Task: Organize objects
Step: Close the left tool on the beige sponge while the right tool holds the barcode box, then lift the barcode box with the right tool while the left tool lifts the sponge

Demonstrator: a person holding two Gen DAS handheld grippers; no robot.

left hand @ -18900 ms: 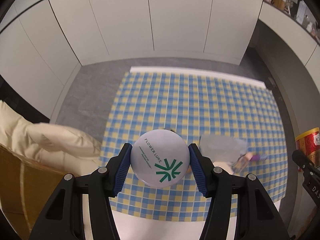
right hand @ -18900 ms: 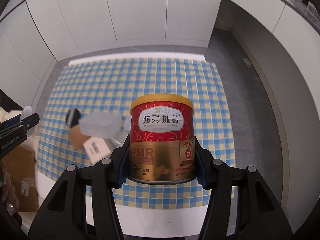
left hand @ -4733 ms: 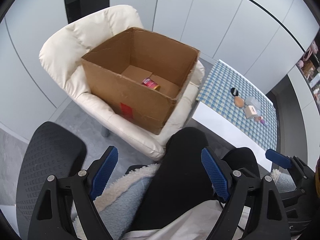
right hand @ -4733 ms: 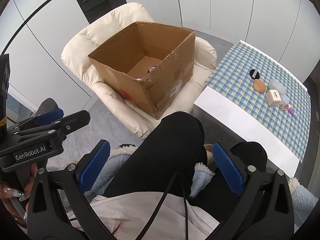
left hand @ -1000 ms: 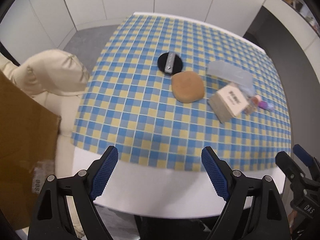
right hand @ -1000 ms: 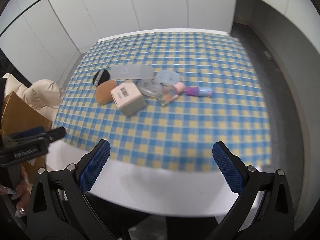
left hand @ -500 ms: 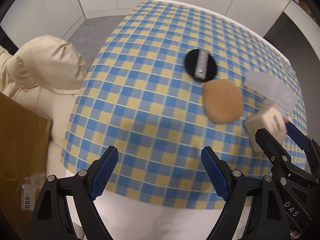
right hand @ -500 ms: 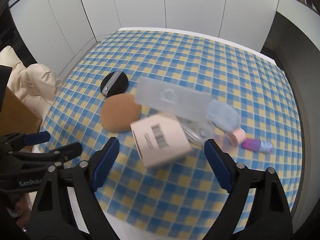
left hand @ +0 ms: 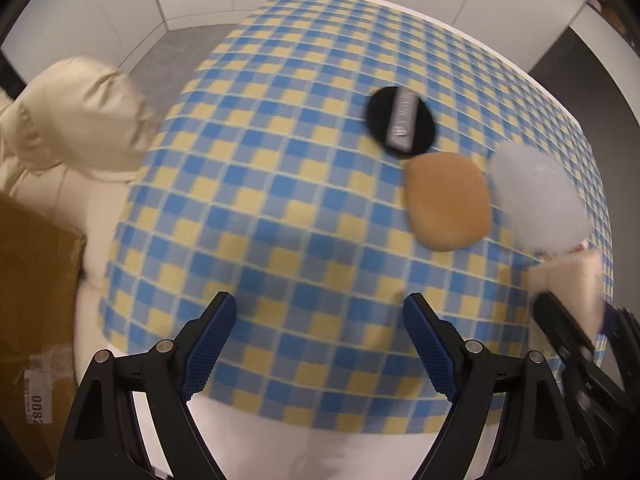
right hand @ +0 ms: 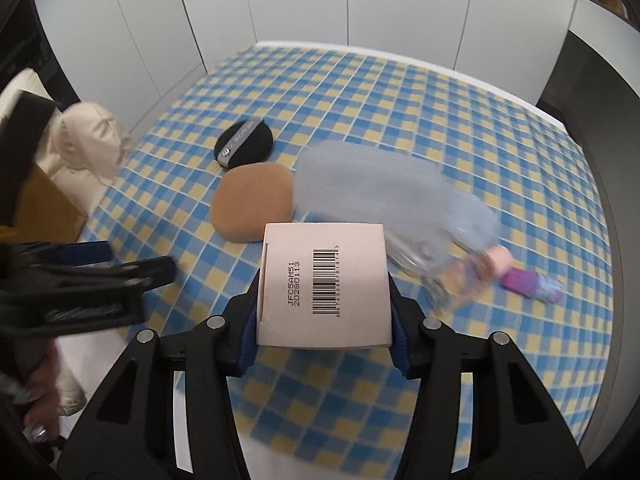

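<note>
A white box with a barcode (right hand: 324,276) stands on the blue-and-yellow checked cloth (right hand: 360,92). My right gripper (right hand: 324,280) is closing on it, and its blue pads touch the box's two sides. The same box (left hand: 568,280) shows at the right edge of the left wrist view. My left gripper (left hand: 318,308) hangs open over the cloth's near edge with nothing between its fingers. A tan sponge puff (left hand: 446,202) lies ahead of it to the right, and a black puff (left hand: 402,122) lies beyond that.
A clear plastic case (right hand: 380,188), a pink-capped bottle (right hand: 468,272) and a small purple item (right hand: 528,280) lie right of the box. A cardboard box (left hand: 32,300) on a cream armchair (left hand: 80,120) stands left of the table.
The right gripper came down over the white box and its jaws drew in to the box's sides. The left gripper sank closer to the cloth, still open.
</note>
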